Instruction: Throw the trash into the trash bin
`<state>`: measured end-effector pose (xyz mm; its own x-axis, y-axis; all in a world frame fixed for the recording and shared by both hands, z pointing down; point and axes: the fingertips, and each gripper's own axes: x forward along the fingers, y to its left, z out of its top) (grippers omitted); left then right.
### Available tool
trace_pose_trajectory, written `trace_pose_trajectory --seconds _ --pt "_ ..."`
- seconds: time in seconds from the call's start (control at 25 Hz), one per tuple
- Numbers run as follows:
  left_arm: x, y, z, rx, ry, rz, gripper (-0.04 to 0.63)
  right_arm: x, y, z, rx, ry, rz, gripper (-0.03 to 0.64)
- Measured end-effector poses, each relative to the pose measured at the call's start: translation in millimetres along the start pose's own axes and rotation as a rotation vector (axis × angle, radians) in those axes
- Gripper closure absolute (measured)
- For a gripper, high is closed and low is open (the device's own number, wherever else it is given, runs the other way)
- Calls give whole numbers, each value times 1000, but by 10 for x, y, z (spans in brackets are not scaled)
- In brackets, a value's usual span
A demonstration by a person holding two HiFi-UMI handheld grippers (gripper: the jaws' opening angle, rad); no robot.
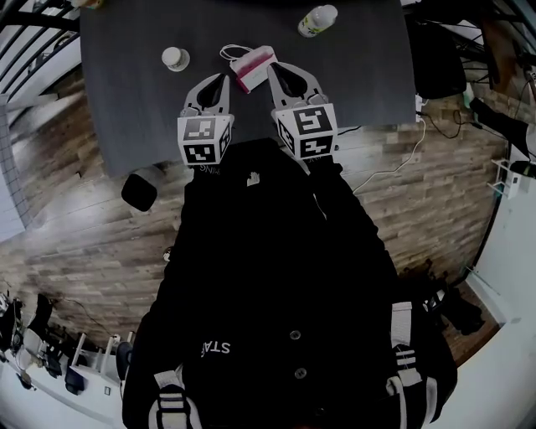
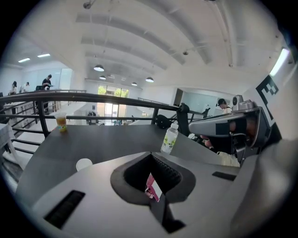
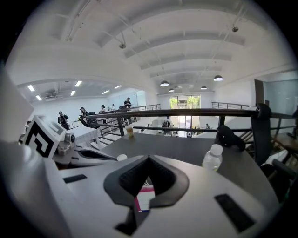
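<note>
Head view puts both our tools over the near edge of the counter (image 1: 126,100), the left gripper (image 1: 223,80) and the right gripper (image 1: 274,70) side by side, with a pink-and-white packet (image 1: 254,67) lying on the counter between their tips. It is just beside the right one, and we cannot tell whether they touch. Each gripper view shows its fingers closed together and holding nothing; the packet only shows through the gap behind the tips. A thin white cord (image 1: 230,52) lies by the packet's far end, a round white cap (image 1: 175,58) sits to the left, and a bottle (image 1: 317,20) with a green label lies near the far edge. On the floor to our left, below the counter's corner, stands a dark container (image 1: 142,188) that we take to be the bin. We judge the packet light and fairly soft, likely to crumple or slide on the smooth counter, so we would open one gripper and pinch it across its narrow width near the middle. The bottle looks like thin plastic, round and slippery, so we would take it around the body rather than the cap.
</note>
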<state>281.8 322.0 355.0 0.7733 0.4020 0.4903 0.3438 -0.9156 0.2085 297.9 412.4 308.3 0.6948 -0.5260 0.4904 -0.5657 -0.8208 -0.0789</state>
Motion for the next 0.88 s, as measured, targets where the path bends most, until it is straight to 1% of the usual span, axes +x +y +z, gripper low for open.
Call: trace_pose_trajectory --seconds 0.2,0.4,0.64,0.68,0.76,0.8,0.88 --pt "290 -7 -230 13 58 -37 595 135 -81 -205 44 40 5 603" --pt "501 -50 -426 77 137 -66 595 116 -179 -347 58 58 13 603" --pt "715 -119 -616 124 215 -120 589 102 -327 -433 77 68 12 603" --pt "744 -120 -654 136 227 -126 567 103 -341 -447 79 70 12 603" --pt "792 -120 -755 162 261 -136 495 98 -359 -484 84 74 15 603" --pt "812 -130 -794 169 276 -141 475 89 -368 -504 86 77 18 603" --pt "857 -172 -845 179 299 -152 457 66 -398 -536 90 81 24 603"
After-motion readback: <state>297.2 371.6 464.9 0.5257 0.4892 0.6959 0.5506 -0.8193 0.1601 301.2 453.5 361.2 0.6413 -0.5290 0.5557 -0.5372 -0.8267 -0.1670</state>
